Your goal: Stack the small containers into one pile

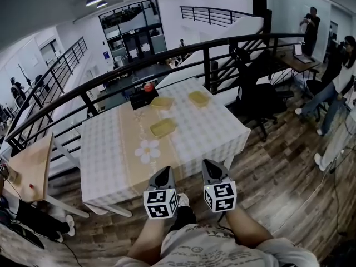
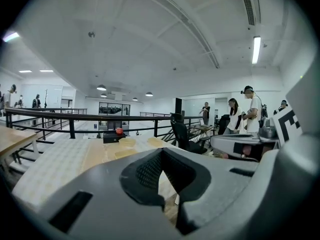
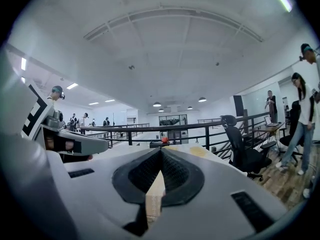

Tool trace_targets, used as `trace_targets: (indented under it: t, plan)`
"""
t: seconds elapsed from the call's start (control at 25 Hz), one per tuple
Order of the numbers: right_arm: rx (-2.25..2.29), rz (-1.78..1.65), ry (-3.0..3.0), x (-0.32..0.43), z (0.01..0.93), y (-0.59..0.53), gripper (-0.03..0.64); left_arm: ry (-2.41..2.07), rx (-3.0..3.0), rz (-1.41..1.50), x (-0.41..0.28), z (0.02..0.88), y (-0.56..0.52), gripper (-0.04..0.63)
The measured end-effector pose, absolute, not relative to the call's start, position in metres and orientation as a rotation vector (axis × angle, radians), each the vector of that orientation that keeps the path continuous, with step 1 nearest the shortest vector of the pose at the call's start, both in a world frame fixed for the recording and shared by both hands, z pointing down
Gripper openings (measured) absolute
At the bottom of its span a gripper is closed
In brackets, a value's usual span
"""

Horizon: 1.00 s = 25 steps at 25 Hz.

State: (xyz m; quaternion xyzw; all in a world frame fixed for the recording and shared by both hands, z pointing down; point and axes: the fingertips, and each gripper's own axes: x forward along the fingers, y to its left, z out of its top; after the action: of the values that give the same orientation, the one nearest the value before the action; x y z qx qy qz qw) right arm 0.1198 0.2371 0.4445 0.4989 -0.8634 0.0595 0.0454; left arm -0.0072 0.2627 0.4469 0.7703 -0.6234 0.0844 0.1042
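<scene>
Three shallow yellow containers lie apart on the checked tablecloth (image 1: 105,149): one at the back middle (image 1: 162,102), one at the back right (image 1: 198,98), one nearer the centre (image 1: 163,127). Both grippers hover side by side short of the table's near edge, over the wooden floor. My left gripper (image 1: 164,170) is shut with nothing in it, and my right gripper (image 1: 210,163) is shut and empty as well. In the left gripper view the closed jaws (image 2: 161,151) point toward the containers (image 2: 127,142). In the right gripper view the tips (image 3: 161,150) meet, with one container (image 3: 198,151) beyond.
A black box (image 1: 144,98) with a red object on top stands at the table's far edge. A black railing (image 1: 167,57) runs behind. A black office chair (image 1: 256,96) is at the right, a small wooden table (image 1: 30,166) at the left. People stand at the far right.
</scene>
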Motion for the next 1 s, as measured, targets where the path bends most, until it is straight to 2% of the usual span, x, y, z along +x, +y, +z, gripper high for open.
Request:
trace_targets:
  t: [1.0]
  plan:
    - [1.481,0.245,-2.568,0.050,0.476,0.064,-0.008,-1.755,2.228,0.256,-0.072,0.480,0.081,0.003]
